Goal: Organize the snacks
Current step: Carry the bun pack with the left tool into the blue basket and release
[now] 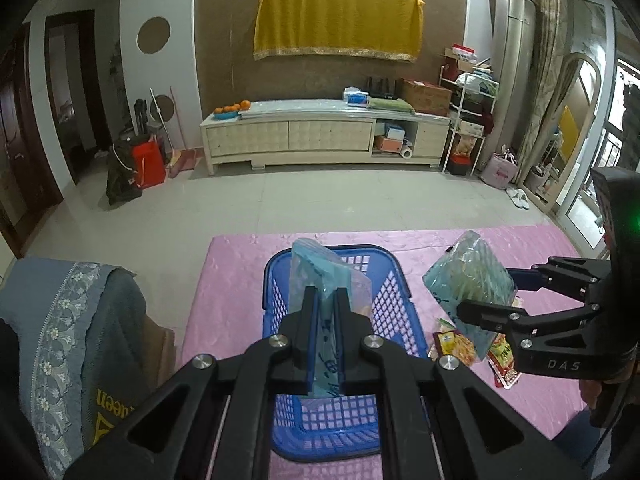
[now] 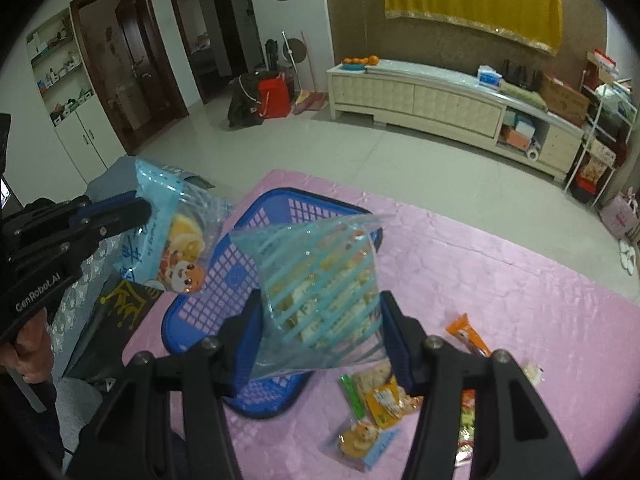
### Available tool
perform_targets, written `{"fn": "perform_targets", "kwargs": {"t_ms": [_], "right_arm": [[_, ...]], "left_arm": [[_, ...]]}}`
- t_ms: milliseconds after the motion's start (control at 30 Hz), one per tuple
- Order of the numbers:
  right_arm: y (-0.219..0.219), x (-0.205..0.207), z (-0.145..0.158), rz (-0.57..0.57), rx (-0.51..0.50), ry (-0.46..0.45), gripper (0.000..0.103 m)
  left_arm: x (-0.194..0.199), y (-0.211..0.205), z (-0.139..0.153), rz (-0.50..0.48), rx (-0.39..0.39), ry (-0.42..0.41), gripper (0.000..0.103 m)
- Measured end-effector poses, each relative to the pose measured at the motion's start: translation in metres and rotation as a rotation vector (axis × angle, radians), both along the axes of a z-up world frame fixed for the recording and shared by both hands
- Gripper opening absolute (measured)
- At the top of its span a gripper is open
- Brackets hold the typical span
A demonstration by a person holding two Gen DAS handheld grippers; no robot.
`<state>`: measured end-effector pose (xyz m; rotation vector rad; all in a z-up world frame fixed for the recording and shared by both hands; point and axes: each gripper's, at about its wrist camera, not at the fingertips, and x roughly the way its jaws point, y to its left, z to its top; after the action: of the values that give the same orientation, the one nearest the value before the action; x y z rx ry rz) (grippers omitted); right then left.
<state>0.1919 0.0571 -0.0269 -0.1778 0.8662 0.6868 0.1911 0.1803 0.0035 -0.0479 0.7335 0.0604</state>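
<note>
Left claw: black two-finger gripper, low centre of the left wrist view, fingers pressed together on a flat light-blue snack packet printed with lemon slices and a cartoon figure.
Right claw: black gripper with blue pads, low centre of the right wrist view, fingers part-spread and pinching a clear snack bag with light-blue stripes by its sides.
Lemon packet, place: held upright in the air above the blue plastic lattice basket, centre of the left view.
Striped bag, place: held in the air right of centre in the left view, beside the basket's right rim and over the loose snacks.
Basket: stands on the pink quilted cloth; no snacks visible on the shown parts of its floor.
Loose snacks: small yellow, green, orange and red packets lie on the cloth at lower right of the right view, just beside the basket.
Surroundings: grey-blue embroidered cloth at lower left; cream low cabinet and yellow hanging cloth at upper centre.
</note>
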Motion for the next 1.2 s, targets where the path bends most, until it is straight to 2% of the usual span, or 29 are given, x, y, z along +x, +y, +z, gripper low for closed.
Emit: {"fn": "perform_targets", "kwargs": {"t_ms": [200,467,833,1033,1067,1100,1133,1167,1200], "right_arm": [[0.018,0.019,-0.016,-0.001,-0.025,0.031,0.060],[0.042,0.050,-0.038,-0.040,-0.058,0.102,0.060],[0.053,0.062,-0.050,-0.035,-0.107,0.082,0.060],[0.063,0.070,-0.055,-0.020,-0.145,0.057,0.062],[0.064,0.070,-0.055,-0.021,-0.153,0.046,0.065],[0.065,0.070,-0.054,-0.028,-0.161,0.029,0.069],[0.065,0.071,-0.052,-0.040,-0.174,0.011,0.081],[0.064,0.070,-0.051,-0.054,-0.183,-0.006,0.091],[0.063,0.069,-0.049,-0.060,-0.180,-0.020,0.093]], "left_arm": [[0.025,0.007,-0.022,0.005,-0.008,0.045,0.007],[0.056,0.016,-0.040,0.014,-0.021,0.064,0.007],[0.075,0.026,-0.060,-0.005,-0.052,0.096,0.007],[0.079,0.026,-0.060,-0.010,-0.025,0.063,0.007],[0.081,0.028,-0.060,-0.007,-0.025,0.061,0.009],[0.082,0.028,-0.059,-0.008,-0.023,0.060,0.018],[0.081,0.028,-0.058,-0.013,-0.018,0.057,0.024],[0.079,0.028,-0.056,-0.013,-0.013,0.051,0.035],[0.078,0.028,-0.056,-0.016,-0.010,0.046,0.041]]}}
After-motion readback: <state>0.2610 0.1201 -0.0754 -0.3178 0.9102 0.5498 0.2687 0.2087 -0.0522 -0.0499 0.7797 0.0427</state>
